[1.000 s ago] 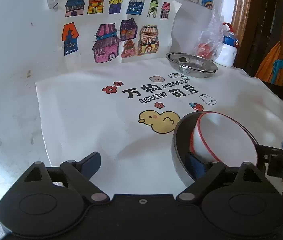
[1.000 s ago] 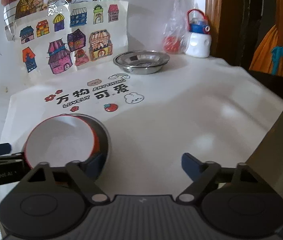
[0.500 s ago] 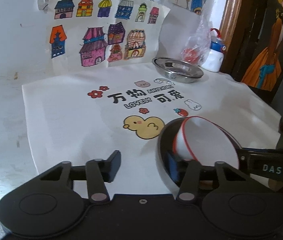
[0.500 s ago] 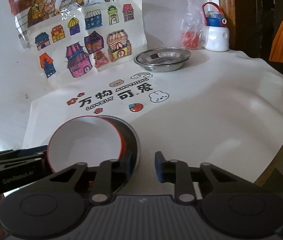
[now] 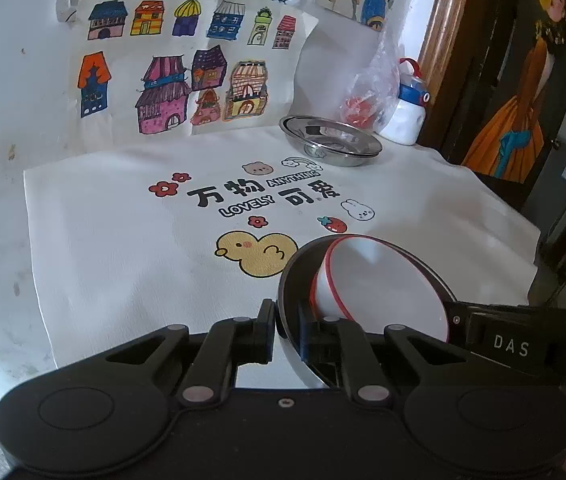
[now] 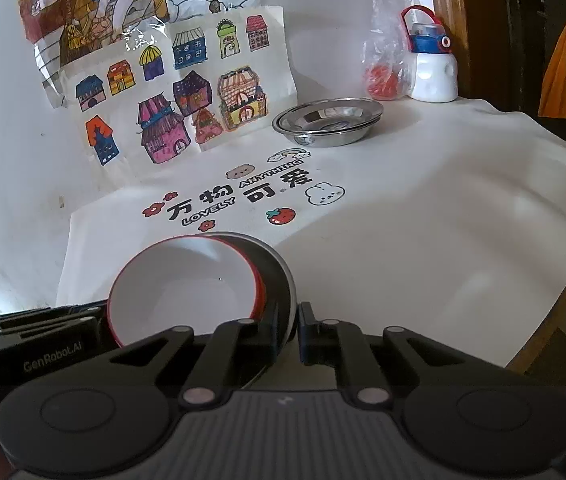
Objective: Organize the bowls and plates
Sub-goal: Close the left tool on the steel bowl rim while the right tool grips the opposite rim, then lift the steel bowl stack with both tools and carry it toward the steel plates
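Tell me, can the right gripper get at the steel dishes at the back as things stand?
Probably not yet. The right gripper is shut on the rim of the dark plate carrying the red-rimmed white bowl. The cloth up to the stacked steel dishes looks unobstructed, though.

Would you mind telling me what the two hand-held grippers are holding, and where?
Both grip the dark bowl by its rim, left hand-held gripper and right hand-held gripper on opposite sides; a red-rimmed white bowl sits inside.

A family home, by the look of it. Children's coloured house drawings point(image 5: 179, 80) are stuck to the wall, a cartoon-printed cloth point(image 5: 267, 200) covers the surface, and a child's water bottle point(image 6: 431, 64) stands at the back.
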`<act>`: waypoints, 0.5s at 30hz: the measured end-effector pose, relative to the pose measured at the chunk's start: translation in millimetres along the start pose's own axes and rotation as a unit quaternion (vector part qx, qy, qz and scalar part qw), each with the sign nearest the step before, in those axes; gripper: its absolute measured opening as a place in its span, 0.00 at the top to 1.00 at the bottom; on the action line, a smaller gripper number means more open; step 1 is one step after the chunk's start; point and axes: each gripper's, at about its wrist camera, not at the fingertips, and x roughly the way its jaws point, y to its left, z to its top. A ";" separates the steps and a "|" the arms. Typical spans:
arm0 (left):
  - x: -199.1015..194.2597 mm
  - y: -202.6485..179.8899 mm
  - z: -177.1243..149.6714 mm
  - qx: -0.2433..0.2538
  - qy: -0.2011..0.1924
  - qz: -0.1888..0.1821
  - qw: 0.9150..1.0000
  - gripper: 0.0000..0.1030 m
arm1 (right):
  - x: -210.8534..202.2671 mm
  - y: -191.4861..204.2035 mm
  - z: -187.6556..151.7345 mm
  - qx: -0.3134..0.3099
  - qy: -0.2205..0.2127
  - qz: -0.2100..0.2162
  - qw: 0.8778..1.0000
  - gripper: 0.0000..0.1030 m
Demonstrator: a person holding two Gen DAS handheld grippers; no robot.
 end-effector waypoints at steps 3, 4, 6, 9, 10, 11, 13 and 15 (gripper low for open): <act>-0.7 -0.3 -1.0 -0.002 -0.003 0.000 1.000 0.88 | -0.3 0.2 -0.9 0.004 -0.002 -0.002 1.000 0.89; -0.8 -0.8 -1.3 -0.002 -0.004 0.000 1.000 0.88 | -0.4 0.8 -1.2 0.005 -0.002 -0.002 1.000 0.89; -0.9 -0.8 -1.7 -0.005 -0.004 0.001 1.000 0.88 | -0.9 1.6 -1.6 0.005 -0.003 -0.004 1.000 0.89; -0.9 0.0 -1.8 -0.009 -0.003 0.000 1.000 0.89 | -1.3 2.1 -2.6 0.007 -0.005 -0.004 1.000 0.89; -1.0 0.2 -1.9 -0.011 -0.002 0.000 1.000 0.89 | -1.6 1.8 -3.1 0.008 -0.006 -0.004 1.000 0.89; -0.9 0.6 -1.7 -0.013 -0.002 0.000 1.000 0.89 | -1.7 1.6 -3.3 0.009 -0.007 -0.004 1.000 0.89; -1.1 0.0 -1.8 -0.013 -0.002 0.000 1.000 0.89 | -2.3 1.2 -3.9 0.010 -0.008 -0.003 1.000 0.89; -1.1 0.0 -1.8 -0.014 -0.002 0.001 1.000 0.89 | -2.4 1.1 -4.1 0.011 -0.009 -0.003 1.000 0.89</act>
